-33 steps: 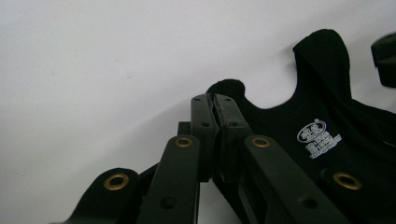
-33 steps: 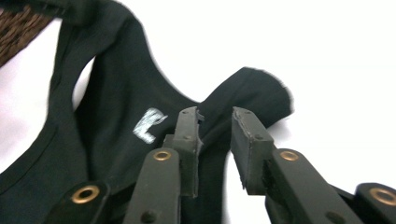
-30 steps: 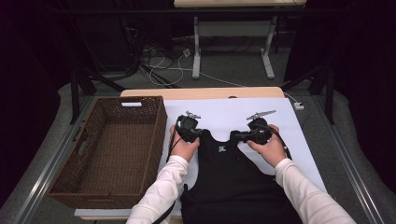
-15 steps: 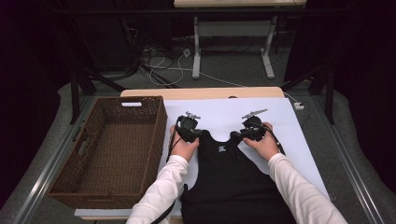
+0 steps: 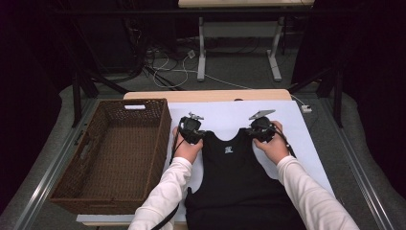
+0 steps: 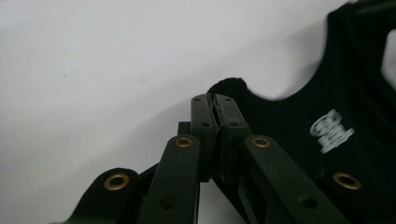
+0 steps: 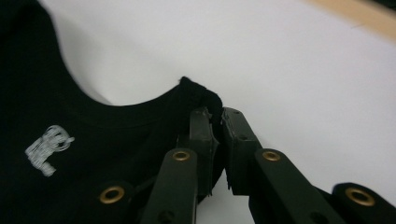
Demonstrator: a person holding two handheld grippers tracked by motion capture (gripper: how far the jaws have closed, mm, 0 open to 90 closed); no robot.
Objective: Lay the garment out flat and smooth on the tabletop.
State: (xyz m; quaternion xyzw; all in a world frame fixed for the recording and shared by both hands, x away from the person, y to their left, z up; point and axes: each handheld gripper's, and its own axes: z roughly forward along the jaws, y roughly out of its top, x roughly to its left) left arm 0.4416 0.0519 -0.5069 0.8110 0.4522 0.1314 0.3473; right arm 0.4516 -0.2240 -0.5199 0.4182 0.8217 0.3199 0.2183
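The black tank top (image 5: 239,182) lies flat on the table (image 5: 287,120), hem toward the person, with each shoulder strap pinched by a claw, left (image 6: 215,105) and right (image 7: 215,116), the right's jaws having just closed.

A brown wicker basket (image 5: 112,158) sits empty at nine o'clock on the white table (image 5: 306,143), with loose cables (image 5: 167,67) on the floor at twelve o'clock.
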